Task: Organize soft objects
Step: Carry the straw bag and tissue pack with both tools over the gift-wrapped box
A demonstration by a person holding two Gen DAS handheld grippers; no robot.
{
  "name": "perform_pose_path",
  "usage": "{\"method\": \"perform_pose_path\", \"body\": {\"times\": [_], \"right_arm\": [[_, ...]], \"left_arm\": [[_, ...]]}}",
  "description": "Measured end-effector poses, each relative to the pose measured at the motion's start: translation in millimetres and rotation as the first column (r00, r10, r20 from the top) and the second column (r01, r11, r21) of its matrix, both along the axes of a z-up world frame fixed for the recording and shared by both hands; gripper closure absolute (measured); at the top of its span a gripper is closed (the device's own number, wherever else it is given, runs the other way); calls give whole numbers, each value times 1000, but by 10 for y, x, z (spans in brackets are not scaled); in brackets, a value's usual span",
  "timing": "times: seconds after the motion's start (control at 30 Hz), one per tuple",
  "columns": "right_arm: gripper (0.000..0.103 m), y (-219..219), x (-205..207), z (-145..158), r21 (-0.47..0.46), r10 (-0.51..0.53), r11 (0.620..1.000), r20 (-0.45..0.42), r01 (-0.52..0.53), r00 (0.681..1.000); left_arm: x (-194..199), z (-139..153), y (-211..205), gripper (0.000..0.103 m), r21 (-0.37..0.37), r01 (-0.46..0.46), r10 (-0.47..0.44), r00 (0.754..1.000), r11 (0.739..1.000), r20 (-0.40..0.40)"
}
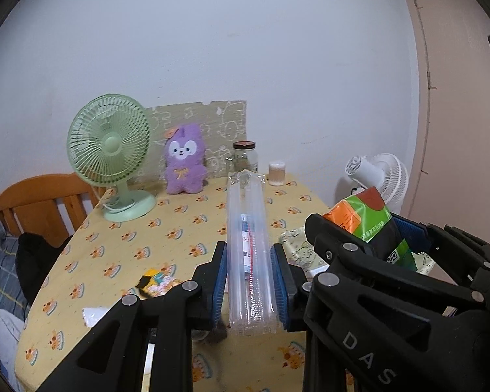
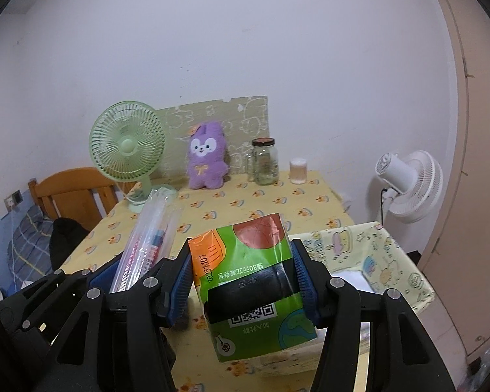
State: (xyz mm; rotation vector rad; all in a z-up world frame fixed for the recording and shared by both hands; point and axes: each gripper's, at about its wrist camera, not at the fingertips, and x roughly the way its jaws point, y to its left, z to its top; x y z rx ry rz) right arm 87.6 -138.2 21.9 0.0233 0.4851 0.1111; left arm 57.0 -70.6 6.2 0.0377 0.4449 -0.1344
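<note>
- Over the table (image 1: pixel 121 248) with its yellow patterned cloth, both grippers are held up side by side, each with something clamped in it.
- The left gripper (image 1: pixel 250 281) has its blue pads pressed against the two sides of a long clear plastic pack (image 1: pixel 249 245), which sticks out forward along the fingers, above the tabletop.
- The right gripper (image 2: pixel 245 289) squeezes a green and orange soft packet (image 2: pixel 254 281) between its pads; the packet sits tilted, its printed code facing the camera.
- Just to the right of that packet, and below it, stands a fabric storage box (image 2: pixel 388 261) with a pale cartoon print, at the table's right edge.
- Against the back wall a purple plush toy (image 1: pixel 183 160) sits upright on the table, between a green desk fan (image 1: pixel 111 153) and a glass jar (image 1: pixel 245 156) with a dark lid.
- A small clear container (image 1: pixel 276 173) stands just right of the jar.
- Near the table's front left lie a small colourful packet (image 1: pixel 156 284) and a white paper scrap (image 1: pixel 93 315).
- A white fan (image 2: pixel 408 186) stands off the table on the right, and a wooden chair (image 1: pixel 39 202) on the left.
</note>
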Motion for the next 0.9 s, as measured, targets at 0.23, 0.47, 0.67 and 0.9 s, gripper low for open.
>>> {"method": "perform_pose_path", "body": {"times": [0.23, 0.47, 0.67, 0.9], "right_arm": [[43, -243, 37, 19, 1, -37, 999, 10, 37, 999], [43, -463, 100, -21, 3, -75, 997, 3, 75, 997], [43, -658, 168, -69, 1, -110, 994, -8, 110, 994], [43, -880, 255, -177, -8, -158, 987, -32, 158, 987]], "left_arm": [[85, 17, -218, 77, -1, 31, -31, 999, 1000, 8], [205, -23, -434, 77, 4, 69, -69, 998, 998, -3], [308, -69, -614, 77, 1, 111, -111, 994, 994, -18], [468, -167, -811, 77, -5, 153, -153, 987, 988, -58]]}}
